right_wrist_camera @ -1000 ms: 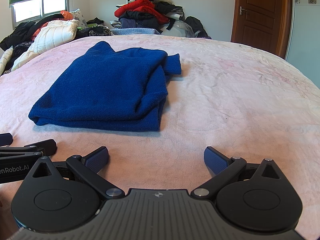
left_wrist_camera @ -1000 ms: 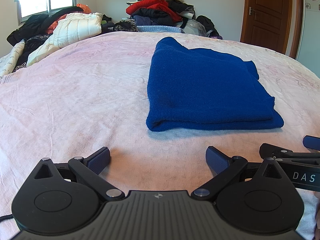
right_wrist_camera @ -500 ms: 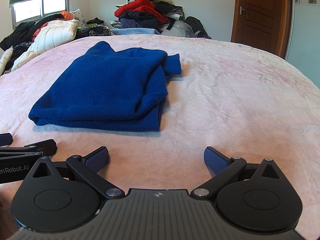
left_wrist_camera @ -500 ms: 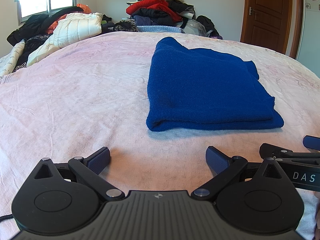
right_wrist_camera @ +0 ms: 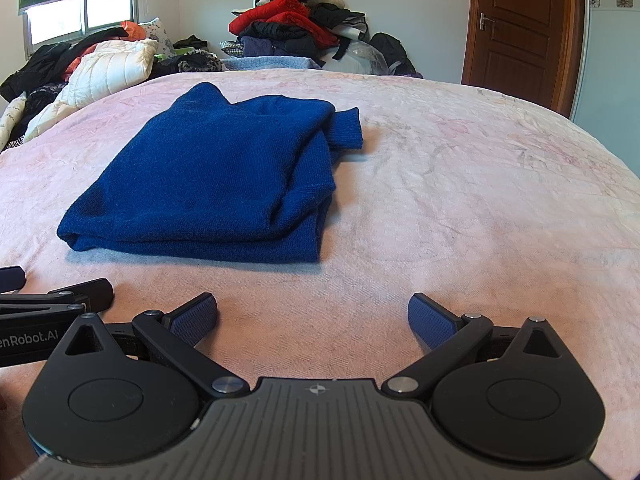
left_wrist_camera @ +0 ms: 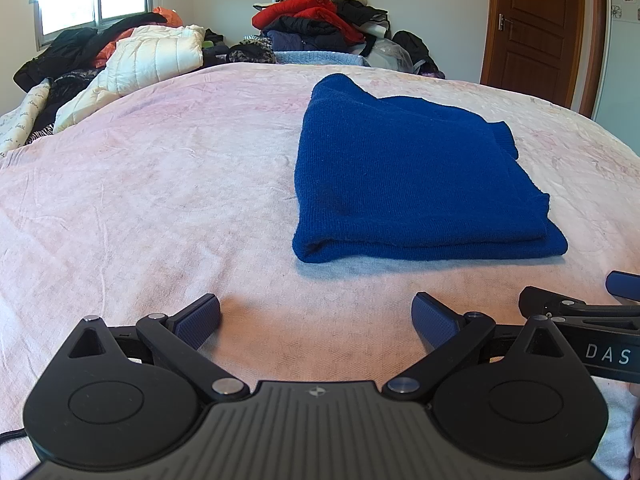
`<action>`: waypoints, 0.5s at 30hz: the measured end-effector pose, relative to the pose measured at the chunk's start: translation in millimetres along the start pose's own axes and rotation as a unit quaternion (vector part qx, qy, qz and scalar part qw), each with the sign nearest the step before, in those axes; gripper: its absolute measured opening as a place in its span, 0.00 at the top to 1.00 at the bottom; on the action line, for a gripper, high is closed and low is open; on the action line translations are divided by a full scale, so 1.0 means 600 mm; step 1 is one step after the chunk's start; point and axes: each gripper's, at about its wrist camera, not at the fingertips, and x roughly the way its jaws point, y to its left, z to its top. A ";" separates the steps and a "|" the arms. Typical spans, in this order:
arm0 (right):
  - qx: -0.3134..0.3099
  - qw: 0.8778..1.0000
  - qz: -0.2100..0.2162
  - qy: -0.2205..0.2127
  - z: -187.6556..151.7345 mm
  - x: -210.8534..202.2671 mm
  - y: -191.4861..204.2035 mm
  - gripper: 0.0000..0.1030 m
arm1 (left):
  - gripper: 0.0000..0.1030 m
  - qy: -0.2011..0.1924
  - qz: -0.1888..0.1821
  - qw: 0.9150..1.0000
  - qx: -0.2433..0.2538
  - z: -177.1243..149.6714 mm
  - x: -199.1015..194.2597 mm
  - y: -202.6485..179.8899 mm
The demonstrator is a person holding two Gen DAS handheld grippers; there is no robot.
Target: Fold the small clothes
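On the pink bedspread point(left_wrist_camera: 160, 200), a folded blue sweater point(left_wrist_camera: 404, 184) lies flat.
Left gripper point(left_wrist_camera: 316, 316) sits spread and empty short of the sweater's near edge; right gripper point(right_wrist_camera: 312, 314) beside it is likewise spread, holding nothing, the sweater ahead to its left.

A wide bed covered in a wrinkled pale-pink sheet point(left_wrist_camera: 160, 200) carried a folded dark-blue knit sweater point(left_wrist_camera: 404, 184) (one ribbed cuff poking out), which lay ahead of the fingers, apart from them.
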 end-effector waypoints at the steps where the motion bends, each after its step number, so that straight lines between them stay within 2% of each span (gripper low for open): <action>1: 0.000 1.000 0.000 0.000 0.000 0.000 0.000 0.02 | 0.00 0.000 0.000 1.000 0.000 0.000 0.000 0.001; 15: -0.001 1.000 0.000 0.000 0.000 0.000 0.000 0.02 | 0.00 -0.003 -0.007 1.000 -0.003 -0.003 -0.004 0.004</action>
